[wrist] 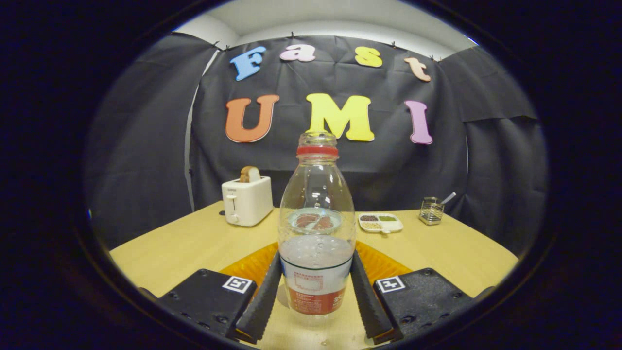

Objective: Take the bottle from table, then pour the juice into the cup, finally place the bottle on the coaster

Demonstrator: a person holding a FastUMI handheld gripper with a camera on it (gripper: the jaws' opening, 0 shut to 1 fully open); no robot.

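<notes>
Bottle (316, 228) stands upright between the gripper (316, 287) fingers, no cap on, clear liquid up to roughly the label top. Both fingers (265, 296) look pressed against its lower sides, so I read the jaws as clamped on the bottle. Orange coaster (384, 265) lies on the table (184, 248) right behind and around the bottle base; whether the bottle sits on it or just ahead of it, cannot tell. Seen through the bottle glass is a round thing, maybe the cup, unclear. Toaster (247, 198), snack tray (380, 222) and wire holder (431, 211) sit beyond. Stage guess: either the grab at the start or the final set-down, pictures don't settle it.
</notes>
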